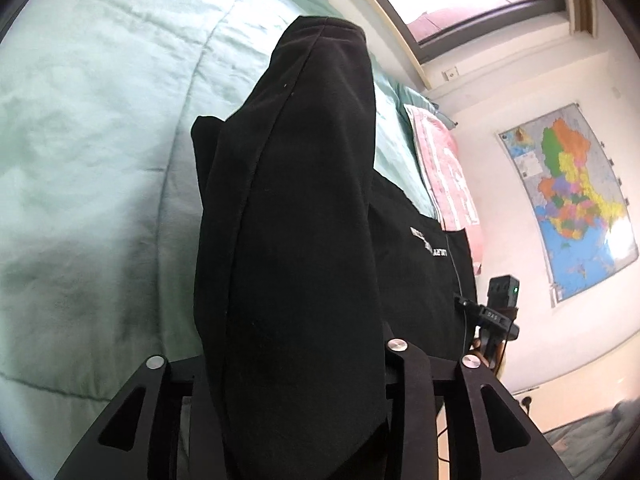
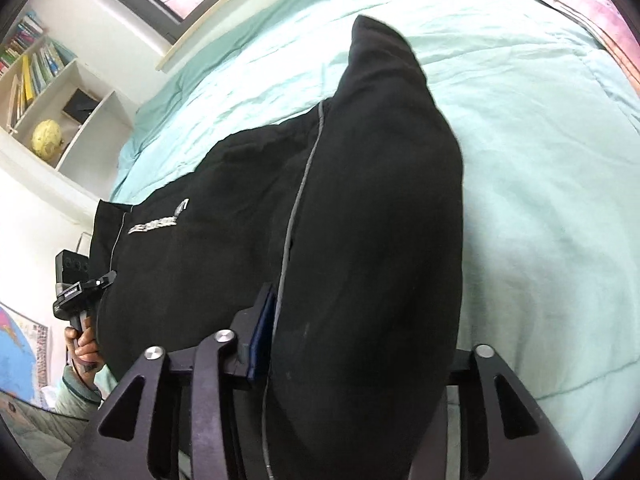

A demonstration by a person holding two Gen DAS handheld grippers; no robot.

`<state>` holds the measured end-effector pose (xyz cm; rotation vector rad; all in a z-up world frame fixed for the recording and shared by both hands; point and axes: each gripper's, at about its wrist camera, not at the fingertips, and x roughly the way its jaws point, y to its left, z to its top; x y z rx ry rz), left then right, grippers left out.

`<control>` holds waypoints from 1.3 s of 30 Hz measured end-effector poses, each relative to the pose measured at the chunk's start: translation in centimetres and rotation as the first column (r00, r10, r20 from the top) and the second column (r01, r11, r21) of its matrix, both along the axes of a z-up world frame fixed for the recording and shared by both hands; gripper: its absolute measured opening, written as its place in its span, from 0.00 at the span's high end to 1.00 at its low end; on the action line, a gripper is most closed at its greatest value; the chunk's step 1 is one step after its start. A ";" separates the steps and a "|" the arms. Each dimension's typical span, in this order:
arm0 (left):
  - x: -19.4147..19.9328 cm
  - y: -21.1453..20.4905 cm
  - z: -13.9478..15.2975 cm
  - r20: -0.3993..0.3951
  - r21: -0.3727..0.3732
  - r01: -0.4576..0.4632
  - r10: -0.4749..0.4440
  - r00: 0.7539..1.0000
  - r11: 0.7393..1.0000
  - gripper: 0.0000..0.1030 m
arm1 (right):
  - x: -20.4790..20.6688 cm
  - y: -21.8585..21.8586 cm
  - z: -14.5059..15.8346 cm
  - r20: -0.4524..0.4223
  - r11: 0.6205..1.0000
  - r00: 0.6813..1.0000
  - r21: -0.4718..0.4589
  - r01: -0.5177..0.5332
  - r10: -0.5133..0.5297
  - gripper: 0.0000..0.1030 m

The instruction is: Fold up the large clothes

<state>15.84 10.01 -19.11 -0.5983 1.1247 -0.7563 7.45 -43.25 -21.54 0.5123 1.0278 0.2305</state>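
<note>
Two hand-held tools lift one edge of a large black fleece garment with a white chest logo (image 2: pixel 360 240) above a bed spread with a pale green quilted cover (image 2: pixel 540 160), in what looks like the carry-over stage of a fold. The left tool (image 1: pixel 296 360) is clamped on a thick bunch of the black cloth, which rises straight ahead of its fingers and hides them; the right tool (image 2: pixel 352 360) grips another bunch likewise, a grey piped seam running up the fabric just left of its centre and a blue pad (image 2: pixel 262 340) showing against the cloth on its left side. Both sets of jaws appear drawn narrow around the fabric rather than spread wide. The rest of the garment hangs slack between the two tools and trails down onto the quilt ahead of them, logo panel facing up. Judging by the lie of the cloth, the next move calls for carrying both gripped corners forward in step, keeping the edge taut and level, then lowering it onto the far part of the garment before letting go. Beyond the left tool, a coloured wall map (image 1: pixel 568 200) hangs off to its right.
</note>
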 end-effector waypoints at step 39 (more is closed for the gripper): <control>-4.5 -17.9 6.3 0.220 0.502 -0.031 -0.093 0.971 0.864 0.41 | 5.1 16.4 3.2 0.011 0.932 1.000 -0.362 0.003 0.001 0.20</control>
